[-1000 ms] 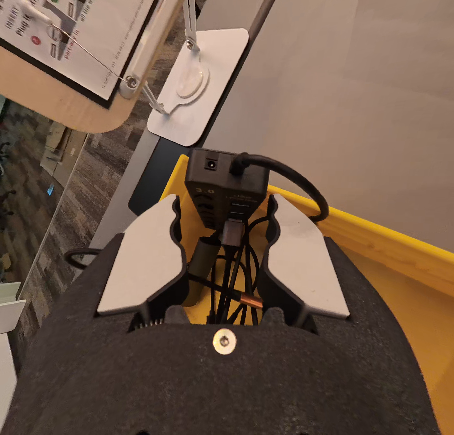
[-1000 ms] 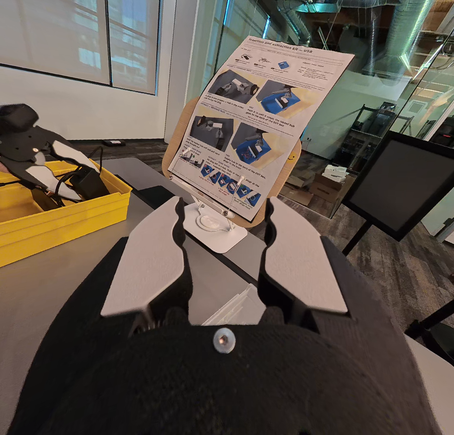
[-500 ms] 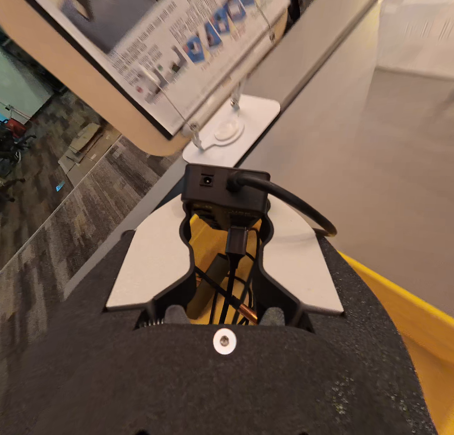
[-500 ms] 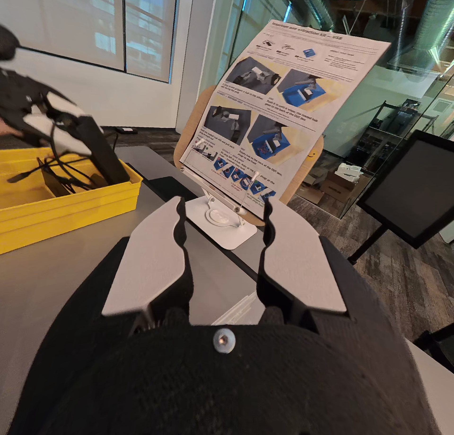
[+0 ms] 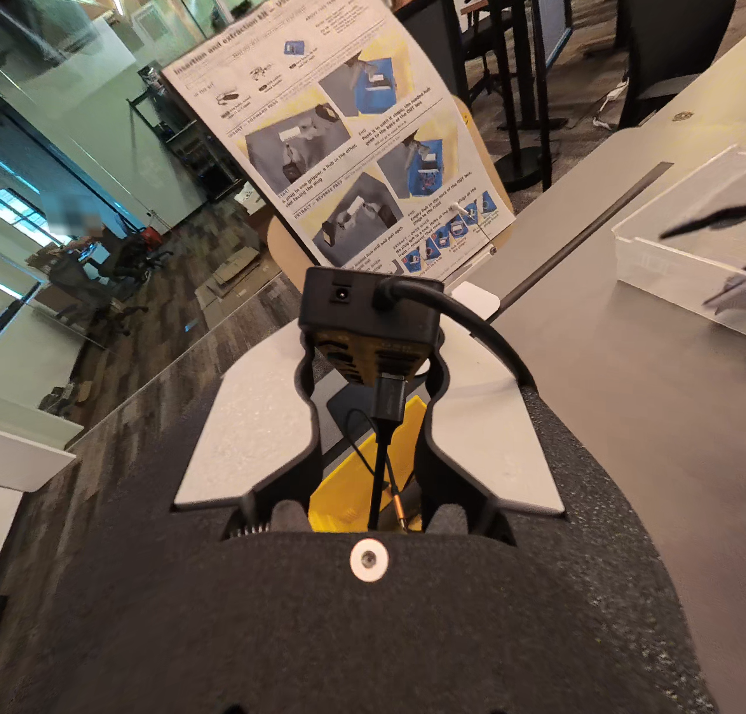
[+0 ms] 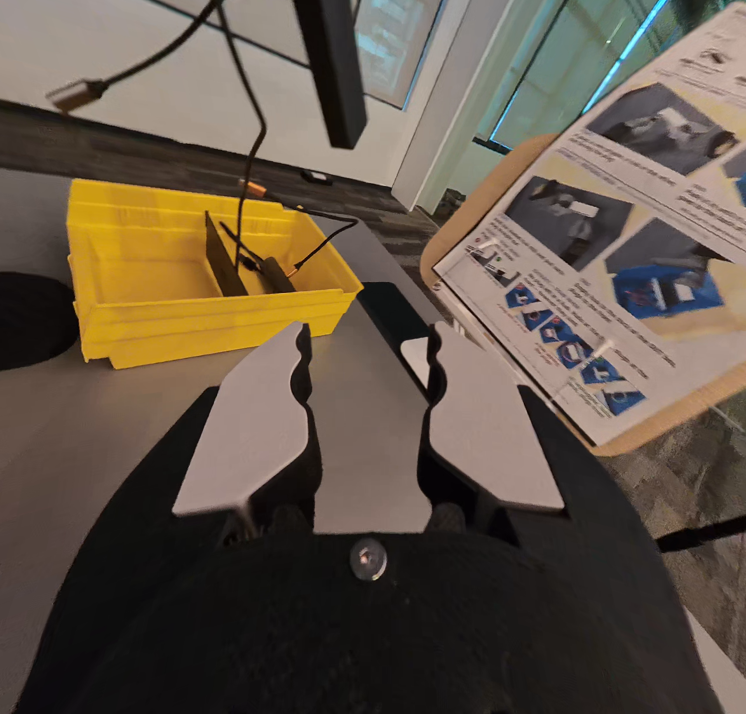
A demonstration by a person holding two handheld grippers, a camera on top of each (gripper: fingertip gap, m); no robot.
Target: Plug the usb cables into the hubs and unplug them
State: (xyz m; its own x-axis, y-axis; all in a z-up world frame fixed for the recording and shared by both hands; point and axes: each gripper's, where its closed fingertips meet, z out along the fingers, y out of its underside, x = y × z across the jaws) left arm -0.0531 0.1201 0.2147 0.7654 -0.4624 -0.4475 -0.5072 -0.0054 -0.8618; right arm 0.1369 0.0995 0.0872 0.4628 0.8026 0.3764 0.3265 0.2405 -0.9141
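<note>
My left gripper (image 5: 369,343) is shut on a black USB hub (image 5: 369,311) and holds it in the air above the yellow bin (image 5: 355,484). A black USB plug (image 5: 389,402) sits in one of the hub's ports, and its thin cable hangs down toward the bin. The hub's own thick cable (image 5: 464,323) curves off to the right. In the right wrist view the raised hub (image 6: 327,49) hangs at the top with cables (image 6: 250,149) trailing into the yellow bin (image 6: 202,319). My right gripper (image 6: 367,339) is open and empty above the grey table, short of the bin.
In the bin stand a black divider (image 6: 222,258) and another dark device (image 6: 278,277) with orange-tipped leads. An instruction sheet on a wooden stand (image 5: 343,149) is at the table's far edge. A clear plastic box (image 5: 686,250) sits to the right. A black object (image 6: 24,319) lies left of the bin. The black object (image 6: 24,319) sits 35 cm or so from the ends of my right fingers.
My left gripper closed on the hub and lifted it out of the yellow bin, cables trailing. My right gripper, still open, swung left to face the bin.
</note>
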